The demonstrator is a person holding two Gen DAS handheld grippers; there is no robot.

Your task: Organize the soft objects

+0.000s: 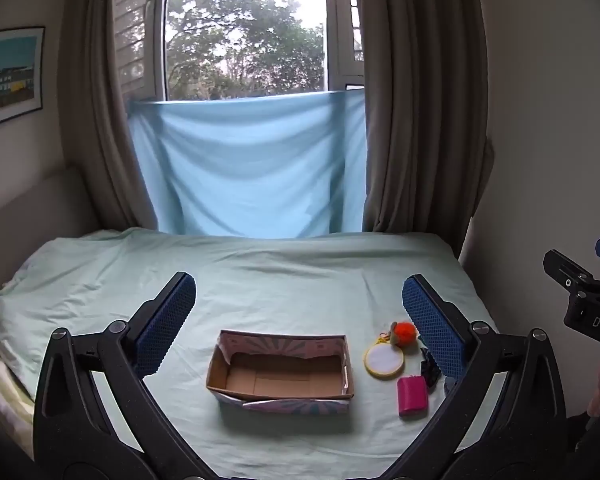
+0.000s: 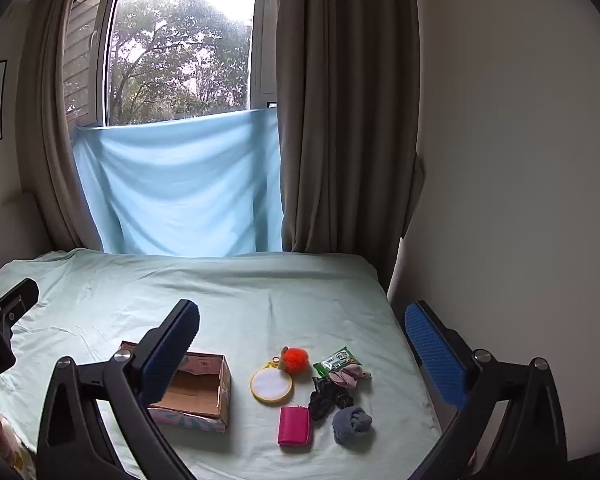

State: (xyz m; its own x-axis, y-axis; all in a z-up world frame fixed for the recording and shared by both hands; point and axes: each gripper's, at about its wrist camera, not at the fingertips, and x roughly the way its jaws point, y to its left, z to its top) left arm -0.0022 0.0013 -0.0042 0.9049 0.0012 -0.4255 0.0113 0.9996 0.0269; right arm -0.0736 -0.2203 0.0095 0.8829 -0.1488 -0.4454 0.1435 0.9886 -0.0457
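two hand-held tools hover over a bed [image 2: 228,292] spread with a pale green sheet, both wide apart and carrying nothing. the left tool [image 1: 300,312] frames an open cardboard box [image 1: 280,372], which sits straight ahead of it and just below its spread fingers, long side running across the view and inside bare. the right tool [image 2: 302,336] looks down on the loose items lying ahead and between its fingers, all to the right of the box: an orange pompom [image 2: 296,360] touching a yellow-rimmed round pouch [image 2: 271,386], a pink pouch [image 2: 295,426] nearest the tool, a dark scrunchie [image 2: 326,398], a grey-blue rolled sock [image 2: 352,424], a pale pink cloth [image 2: 350,376] and a green wipes packet [image 2: 336,360] farthest off. nothing has gone into the box yet (so the sorting seems barely begun). judging by the layout, the right tool is the nearer one to the pile, and the pink pouch, its long axis pointing roughly away from the tool, looks the easiest first pick, with the box then a short carry to the left.
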